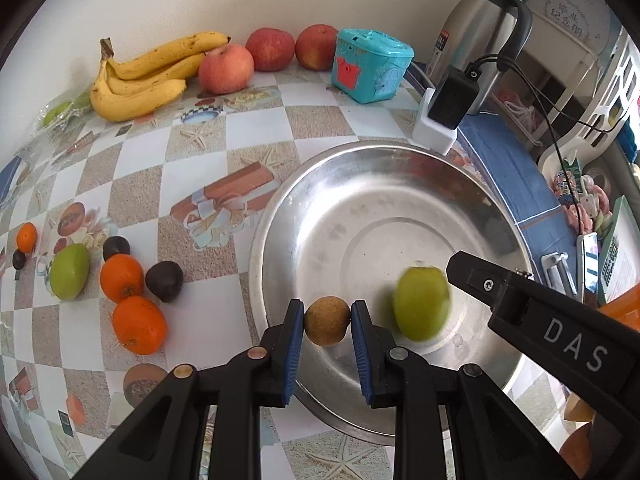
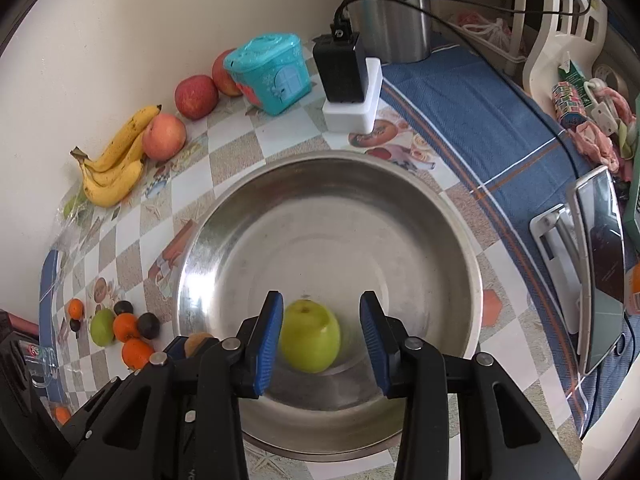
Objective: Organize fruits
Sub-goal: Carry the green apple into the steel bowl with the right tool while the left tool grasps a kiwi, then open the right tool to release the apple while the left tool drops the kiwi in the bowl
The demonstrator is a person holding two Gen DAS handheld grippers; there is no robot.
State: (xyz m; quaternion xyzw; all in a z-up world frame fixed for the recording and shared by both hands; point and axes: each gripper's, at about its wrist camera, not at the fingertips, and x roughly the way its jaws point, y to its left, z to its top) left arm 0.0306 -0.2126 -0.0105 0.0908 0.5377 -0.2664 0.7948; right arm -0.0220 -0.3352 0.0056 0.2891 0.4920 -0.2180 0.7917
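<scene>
Now: kiwi clamped over the bowl's edge, green fruit loose in the bowl

Clearly, the left hand-held gripper (image 1: pixel 327 322) is clenched on a small brown kiwi (image 1: pixel 327 321); both blue pads press its sides, and it hangs just over the near left rim of the steel bowl (image 1: pixel 280 216). The right hand-held gripper (image 2: pixel 320 330) stands released above the bowl, its blue pads apart on either side of a green fruit (image 2: pixel 310 336). That fruit lies on the bowl's floor near the front, slightly blurred, and the right-hand pad is clearly off it; the left pad sits very close, and contact there cannot be told.

On the checked bench (image 1: pixel 192 148), left of the bowl, a loose cluster remains: a second green fruit (image 1: pixel 69 272), three oranges, the nearest being the largest (image 1: pixel 139 325), and some dark round fruits, one (image 1: pixel 164 281) just beside the oranges. Further back against the wall lie a bunch of bananas (image 1: pixel 140 76) and three red apples, the foremost (image 1: pixel 226 69) touching the bananas. A turquoise plastic box (image 1: pixel 370 66) stands beside the apples. Behind the bowl's far rim a black charger (image 1: pixel 452 98) sits in a white block, in front of a steel jug (image 1: pixel 480 32). A blue cloth (image 2: pixel 472 112) covers the bench to the right.
</scene>
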